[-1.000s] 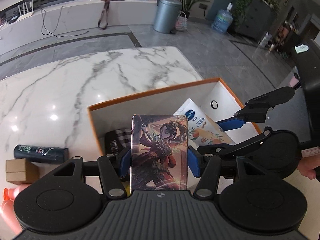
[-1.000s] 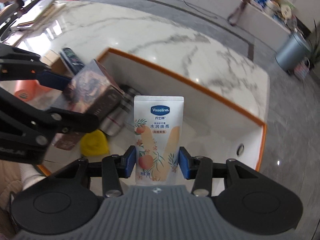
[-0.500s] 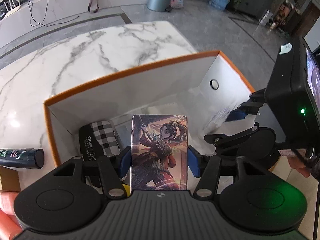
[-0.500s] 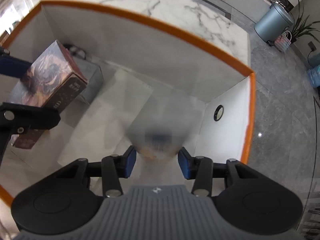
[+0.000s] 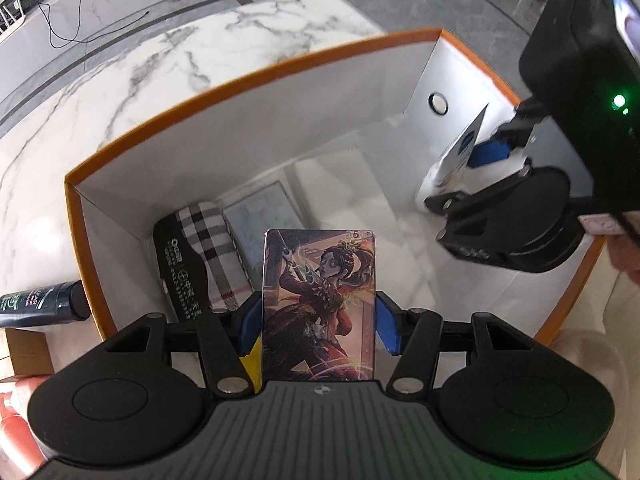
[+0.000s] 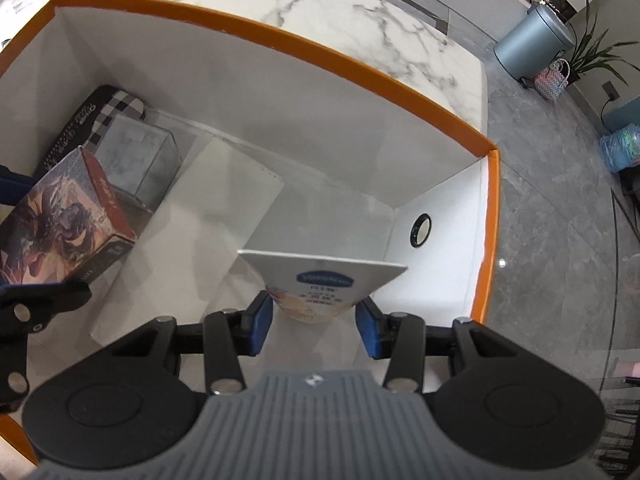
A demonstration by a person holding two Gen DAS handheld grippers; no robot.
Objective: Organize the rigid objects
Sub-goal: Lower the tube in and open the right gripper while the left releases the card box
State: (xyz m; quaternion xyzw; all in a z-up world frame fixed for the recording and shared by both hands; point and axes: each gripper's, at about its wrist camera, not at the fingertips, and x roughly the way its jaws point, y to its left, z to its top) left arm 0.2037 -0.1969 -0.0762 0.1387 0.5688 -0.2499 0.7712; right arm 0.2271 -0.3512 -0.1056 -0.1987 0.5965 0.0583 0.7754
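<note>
My left gripper (image 5: 318, 326) is shut on an illustrated card box (image 5: 319, 304) and holds it upright inside the orange-rimmed white box (image 5: 248, 76), near its left end. The card box also shows in the right wrist view (image 6: 60, 224). My right gripper (image 6: 314, 326) is inside the same box (image 6: 320, 52) at its right end. Its blue pads stand slightly apart from a white Vaseline tube (image 6: 324, 284), which tips forward between them. The tube and right gripper also show in the left wrist view (image 5: 460, 156).
A black checked pouch (image 5: 200, 248) and a clear case (image 5: 264, 220) lie at the box's left end. A dark tube (image 5: 40, 304), a small cardboard box (image 5: 24, 352) and red items (image 5: 16, 424) sit on the marble table outside.
Both grippers have moved down into the box. The right gripper's pads have spread a little and the Vaseline tube has tipped forward between them.
</note>
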